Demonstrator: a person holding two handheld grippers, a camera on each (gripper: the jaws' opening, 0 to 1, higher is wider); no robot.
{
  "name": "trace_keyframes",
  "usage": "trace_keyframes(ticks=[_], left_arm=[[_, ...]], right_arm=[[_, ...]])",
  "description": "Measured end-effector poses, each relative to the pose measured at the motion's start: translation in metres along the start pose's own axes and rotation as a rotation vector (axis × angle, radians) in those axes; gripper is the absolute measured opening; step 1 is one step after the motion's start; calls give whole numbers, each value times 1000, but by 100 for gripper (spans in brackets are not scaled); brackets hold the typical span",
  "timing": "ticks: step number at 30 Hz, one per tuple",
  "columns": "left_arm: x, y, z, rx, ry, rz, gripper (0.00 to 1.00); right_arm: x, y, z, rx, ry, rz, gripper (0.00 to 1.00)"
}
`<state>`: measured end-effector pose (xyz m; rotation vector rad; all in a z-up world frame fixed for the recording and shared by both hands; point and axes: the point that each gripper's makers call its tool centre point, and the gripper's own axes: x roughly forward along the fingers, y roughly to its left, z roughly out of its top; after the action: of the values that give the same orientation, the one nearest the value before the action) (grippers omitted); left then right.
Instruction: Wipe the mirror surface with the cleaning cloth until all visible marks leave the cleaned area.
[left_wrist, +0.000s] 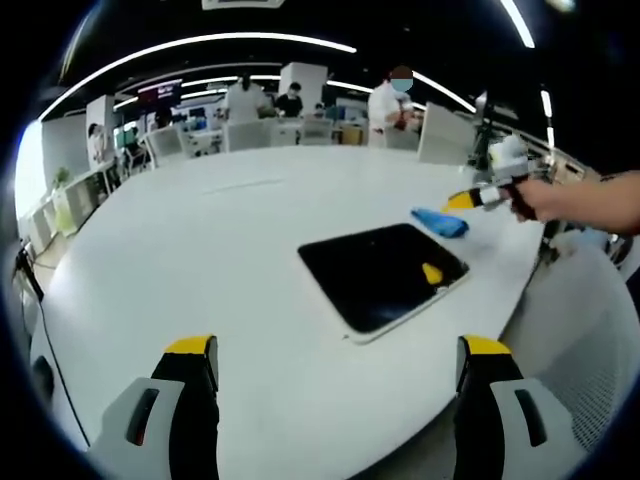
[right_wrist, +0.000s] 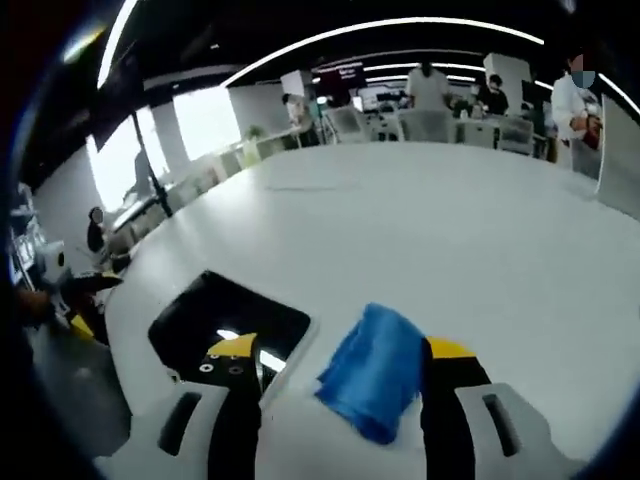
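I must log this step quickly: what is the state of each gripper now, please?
Left gripper: open, holding nothing, above the white table.
Right gripper: open, jaws either side of the blue cleaning cloth, not yet closed on it.

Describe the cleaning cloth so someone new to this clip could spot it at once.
Start at the large white table, then find the dark rectangular mirror lying flat near its edge. The cleaning cloth is the crumpled bright blue piece just beside the mirror, between the right gripper jaws. It is the one soft blue thing on the white top.
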<state>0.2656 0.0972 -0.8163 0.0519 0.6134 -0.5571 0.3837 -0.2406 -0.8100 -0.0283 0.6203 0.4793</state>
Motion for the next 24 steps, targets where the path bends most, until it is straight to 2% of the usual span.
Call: trace_keyframes(ticks=[1,3,4,5,7,10,13,17,20,22,24], left_arm=[[0,0,0,-1,4,0,99],[0,0,-2,-3,11,2,99],[0,1,-2,-2,13,4,99],[0,1,-2,-3,15,5,99],[-1,1,-2,-13,11,3,99],[-3,-2,5,-82,-26,-36,99],[-3,-3,4,-29,-15,-43,99],[-4,-5,11,30,-41,-31,99],[-5,-1,13,31,-59,-11,99],[-4,-6,14,74,-56,-15,99],[-4,-7,14,67,-55,-23,99]], right_arm=[[-7,-5,-1,-73,1,-12,53],[-23,-2,-6,-25,-14,-6,51],[-32,0,-7,36,-47,2,54],[-37,-1,-11,51,-50,-1,58],[-50,-1,-21,49,-54,2,73],[-65,-2,-34,37,-85,-11,83],[-79,-3,-49,12,-104,-29,92],[-87,4,-51,-14,-143,-32,98],[-85,6,-51,-35,-155,-54,99],[-82,6,-53,-6,-149,-65,99],[-79,7,-52,27,-163,-60,100]])
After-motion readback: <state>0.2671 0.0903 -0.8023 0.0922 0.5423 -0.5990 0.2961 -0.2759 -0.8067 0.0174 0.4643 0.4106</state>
